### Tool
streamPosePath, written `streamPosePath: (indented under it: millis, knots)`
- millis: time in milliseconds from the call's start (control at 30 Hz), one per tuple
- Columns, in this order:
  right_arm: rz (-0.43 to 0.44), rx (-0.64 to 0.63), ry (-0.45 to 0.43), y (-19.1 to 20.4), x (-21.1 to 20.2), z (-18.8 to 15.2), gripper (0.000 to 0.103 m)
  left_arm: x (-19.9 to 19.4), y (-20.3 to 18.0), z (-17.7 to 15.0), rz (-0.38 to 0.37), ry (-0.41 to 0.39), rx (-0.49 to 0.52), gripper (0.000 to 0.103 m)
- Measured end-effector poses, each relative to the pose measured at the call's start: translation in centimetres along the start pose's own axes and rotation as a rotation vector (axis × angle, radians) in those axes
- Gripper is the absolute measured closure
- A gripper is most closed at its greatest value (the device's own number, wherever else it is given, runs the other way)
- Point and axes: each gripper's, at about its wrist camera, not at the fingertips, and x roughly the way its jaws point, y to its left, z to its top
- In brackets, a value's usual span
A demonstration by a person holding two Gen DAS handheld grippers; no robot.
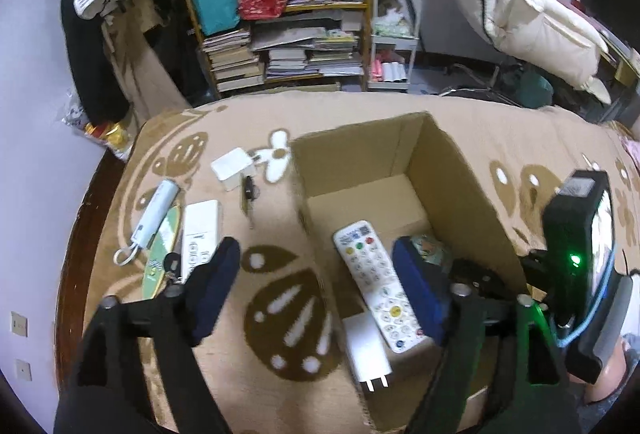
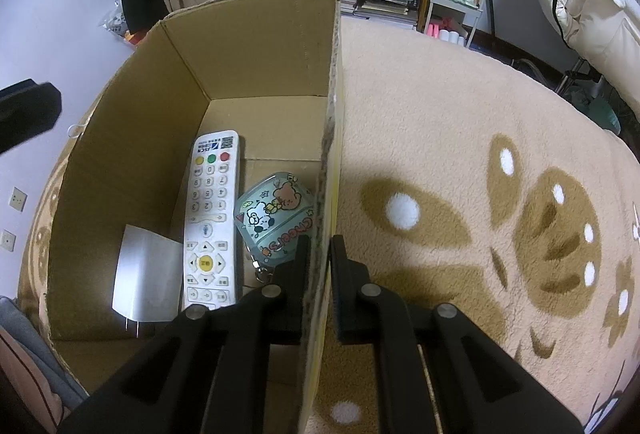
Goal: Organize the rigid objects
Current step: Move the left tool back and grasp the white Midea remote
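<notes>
An open cardboard box (image 1: 460, 170) stands on a tan patterned blanket. On its floor lie a white remote (image 1: 376, 282), a white plug charger (image 1: 366, 350) and a cartoon keychain case (image 2: 276, 218). My left gripper (image 1: 316, 290) hangs open and wide above the box's left wall, with nothing touching its pads. One of its blue fingers (image 1: 216, 286) is outside the box and the other is over the inside. My right gripper (image 2: 320, 254) is shut on the box's right wall (image 2: 334, 114), one finger on each side.
On the blanket (image 1: 280, 314) left of the box lie a white power bank with a strap (image 1: 156, 214), a white remote (image 1: 200, 234), a green oval item (image 1: 160, 250), a small white box (image 1: 234, 168) and a dark key (image 1: 249, 190). Cluttered shelves (image 1: 280, 14) stand behind.
</notes>
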Motion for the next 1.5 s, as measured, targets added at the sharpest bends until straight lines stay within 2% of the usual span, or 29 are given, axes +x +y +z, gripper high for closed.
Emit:
streamPosePath:
  millis: [133,233,333,533,667,833,1067,1500]
  knots:
    - [-0.002,-0.003,0.001,0.1,0.0,0.0,0.093,0.1,1.5,0.5,0.007,0.0,-0.037,0.009]
    - [-0.002,-0.003,0.002,0.1,0.1,0.0,0.093,0.1,3.0,1.0,-0.007,-0.019,-0.08,0.005]
    - [-0.003,-0.005,0.001,0.1,0.1,0.0,0.093,0.5,4.7,1.7,-0.019,-0.013,-0.106,0.004]
    - [-0.006,-0.007,0.002,0.3,0.2,0.1,0.093,2.1,8.6,3.2,0.007,0.018,-0.164,0.004]
    - [-0.004,-0.005,0.002,0.2,0.3,0.1,0.093,3.6,10.6,3.8,0.051,0.034,-0.164,0.004]
    - [-0.002,0.004,0.012,0.2,0.4,0.0,0.093,6.4,12.6,3.4,0.061,0.085,-0.176,0.004]
    - [-0.006,0.0,0.017,0.2,0.5,-0.1,0.093,10.2,14.0,1.9,0.053,0.143,-0.187,0.004]
    - [-0.005,0.003,0.018,0.3,0.3,-0.3,0.093,14.4,14.6,0.3,0.035,0.203,-0.163,0.005]
